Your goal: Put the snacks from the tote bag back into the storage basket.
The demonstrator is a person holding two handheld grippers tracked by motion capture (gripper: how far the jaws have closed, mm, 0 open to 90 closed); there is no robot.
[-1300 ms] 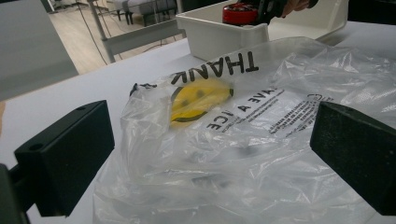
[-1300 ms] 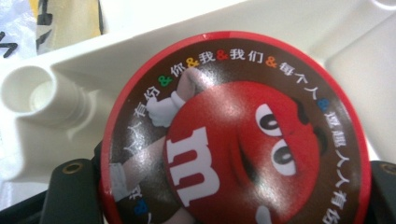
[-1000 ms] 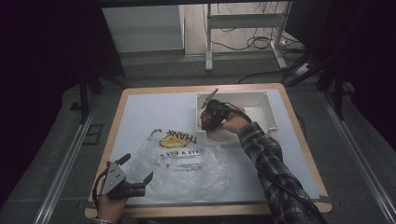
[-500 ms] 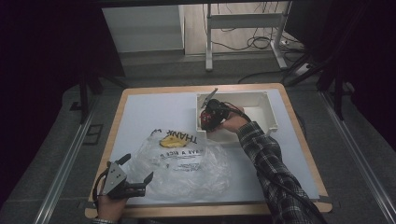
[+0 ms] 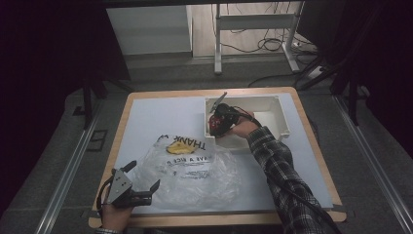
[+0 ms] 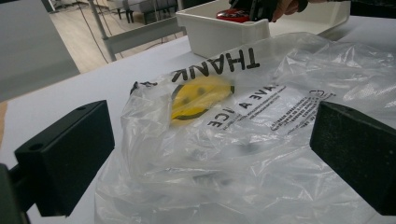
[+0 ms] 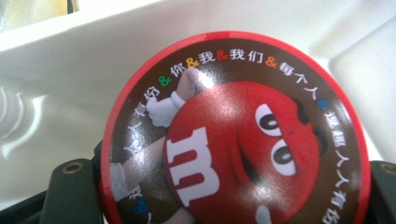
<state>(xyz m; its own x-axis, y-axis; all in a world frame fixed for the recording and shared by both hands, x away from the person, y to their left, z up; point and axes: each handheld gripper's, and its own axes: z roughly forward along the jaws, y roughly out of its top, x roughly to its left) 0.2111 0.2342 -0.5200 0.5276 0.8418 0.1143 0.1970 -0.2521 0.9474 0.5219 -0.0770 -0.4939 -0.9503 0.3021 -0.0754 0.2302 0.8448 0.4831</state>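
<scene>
A white table (image 5: 160, 114) on grey floor (image 5: 48, 161); cables (image 5: 253, 46) (perhaps power leads) beyond a metal frame (image 5: 253, 22)

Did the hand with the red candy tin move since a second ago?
No. The right gripper stays at the near-left corner of the white bin, shut on the red tin.

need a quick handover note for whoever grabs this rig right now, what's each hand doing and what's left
Right tongs: shut on the round red candy tin, low inside the white bin, at its left end.
Left tongs: open, at the near left edge of the clear plastic bag, not gripping it.
Bag lies flat on the table, in front of the bin.
Done: tin gripped.
Left, probably: lift the tin out, open the bag, put the tin in.
</scene>
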